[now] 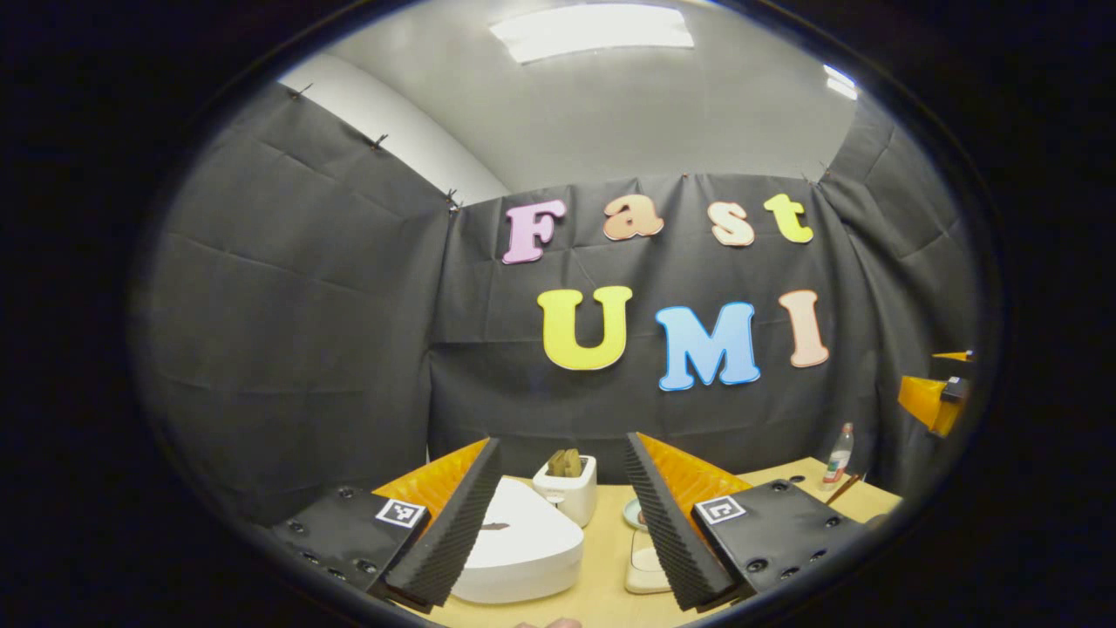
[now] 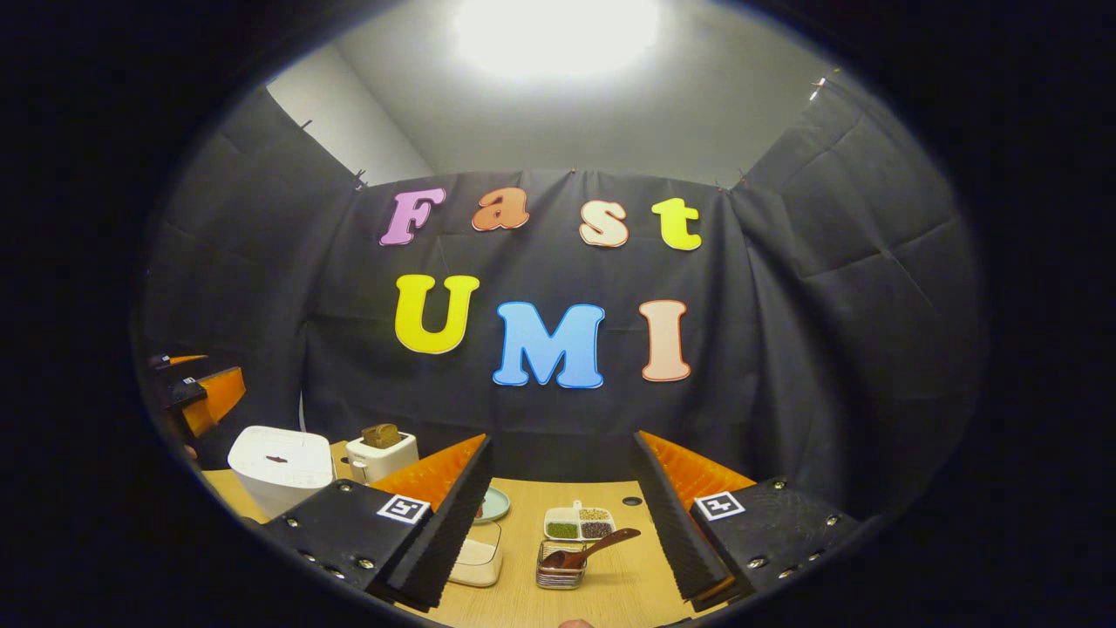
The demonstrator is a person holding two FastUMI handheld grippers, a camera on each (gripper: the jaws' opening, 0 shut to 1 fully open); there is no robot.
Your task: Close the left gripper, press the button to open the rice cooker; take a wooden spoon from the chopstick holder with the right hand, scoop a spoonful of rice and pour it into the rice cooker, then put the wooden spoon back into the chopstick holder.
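While both tools hover with fingers spread apart and nothing between them, the left gripper (image 1: 562,515) looks straight over the closed white rice cooker (image 1: 523,545). Ahead of the right gripper (image 2: 562,515), the wooden spoon (image 2: 588,549) leans in the chopstick holder (image 2: 561,571), rice cooker (image 2: 281,467) far to its left.

On the light wooden counter (image 2: 610,593), the white lidded rice cooker (image 2: 281,464) sits at 9 o'clock, the white toaster holding brown bread (image 2: 381,453) just behind it at its right. Near centre, the clear wire-framed holder (image 2: 561,567) contains the dark wooden spoon (image 2: 588,549); the white compartmented grain dish (image 2: 578,523) lies behind it at 12 o'clock, and the clear rice container (image 2: 478,558) at 9 o'clock.
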